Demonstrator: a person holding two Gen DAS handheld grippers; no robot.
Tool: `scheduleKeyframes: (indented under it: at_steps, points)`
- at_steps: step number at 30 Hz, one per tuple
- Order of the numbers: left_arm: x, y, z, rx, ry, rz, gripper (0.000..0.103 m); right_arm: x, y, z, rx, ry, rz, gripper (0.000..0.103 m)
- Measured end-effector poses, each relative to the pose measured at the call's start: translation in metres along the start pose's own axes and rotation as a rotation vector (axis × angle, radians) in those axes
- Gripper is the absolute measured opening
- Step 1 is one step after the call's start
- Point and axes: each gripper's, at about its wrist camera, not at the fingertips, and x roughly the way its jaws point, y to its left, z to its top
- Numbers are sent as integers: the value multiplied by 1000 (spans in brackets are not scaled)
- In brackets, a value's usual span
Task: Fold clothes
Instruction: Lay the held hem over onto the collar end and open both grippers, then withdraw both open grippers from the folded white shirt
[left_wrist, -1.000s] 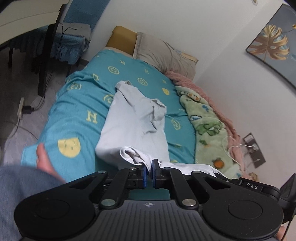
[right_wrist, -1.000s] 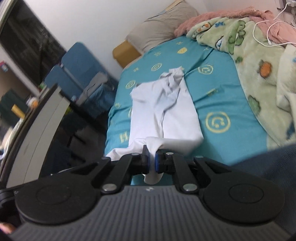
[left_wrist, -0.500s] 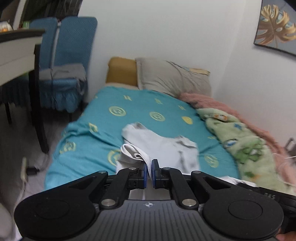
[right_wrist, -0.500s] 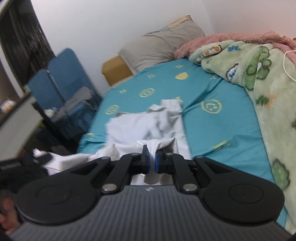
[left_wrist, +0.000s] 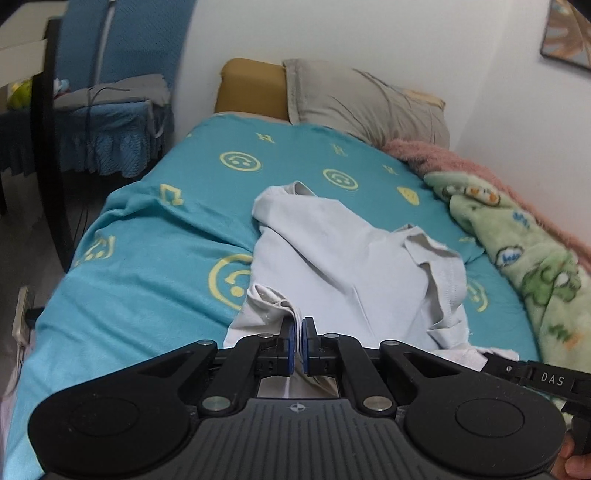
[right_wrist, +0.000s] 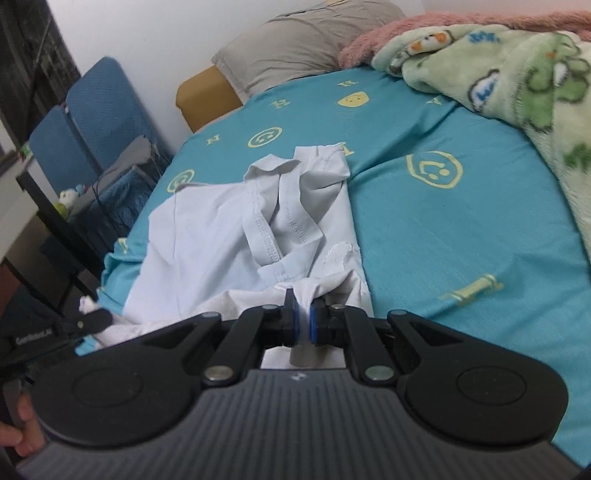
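A pale grey-white garment (left_wrist: 343, 266) (right_wrist: 207, 236) lies crumpled lengthwise on the teal bed sheet (left_wrist: 147, 236) (right_wrist: 461, 229). My left gripper (left_wrist: 298, 328) is shut on a bunched fold at the garment's near left edge. My right gripper (right_wrist: 303, 317) is shut on white fabric at the near right edge. Seamed hems and a sleeve pile up in the garment's middle. The other gripper shows at the far right of the left wrist view and at the far left of the right wrist view.
A grey pillow (left_wrist: 365, 99) and a yellow cushion (left_wrist: 251, 88) lie at the head of the bed. A green printed blanket (right_wrist: 517, 74) and pink blanket (left_wrist: 461, 162) run along the wall side. Blue chairs (right_wrist: 99, 118) and a dark table leg (left_wrist: 55, 155) stand left of the bed.
Both grippers, still shut on the garment's near edge, have moved lower and forward over the bed. The garment has bunched up more, with hems piling in its middle.
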Motion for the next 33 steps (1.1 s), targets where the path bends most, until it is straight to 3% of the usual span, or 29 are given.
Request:
scheduleKeyframes:
  at_steps: [4, 6, 7, 8, 9, 10, 11, 12, 18, 24, 33]
  points:
    - [3, -5, -2, 22, 22, 24, 6, 12, 6, -1, -34, 23, -38, 11]
    - [-8, -8, -2, 33, 12, 27, 14, 11, 8, 0, -37, 28, -47, 12]
    - [-13, -10, -3, 38, 7, 28, 26, 10, 8, 0, -31, 30, -48, 13]
    - [-19, -11, -3, 44, 2, 29, 44, 6, 8, 1, -23, 25, -43, 22]
    - [-24, -12, -3, 49, -3, 30, 51, 3, 9, 0, -16, 18, -36, 32]
    - [-30, -14, -4, 54, -7, 31, 58, -1, 9, 0, -8, 11, -30, 59]
    - [-35, -15, -4, 60, -12, 33, 60, -7, 10, 0, -1, -11, -28, 76]
    - [-41, -16, -4, 65, -17, 34, 62, -14, 11, -1, 3, -40, -28, 79]
    - [-75, -25, -7, 98, -46, 41, 71, -56, 25, -6, -29, -110, -33, 77]
    - [-126, -34, -26, 142, -47, 44, 77, -90, 38, -20, -77, -123, -51, 77]
    - [-155, -27, -68, 11, 113, -50, 81, -124, 46, -31, -107, -135, -65, 77]
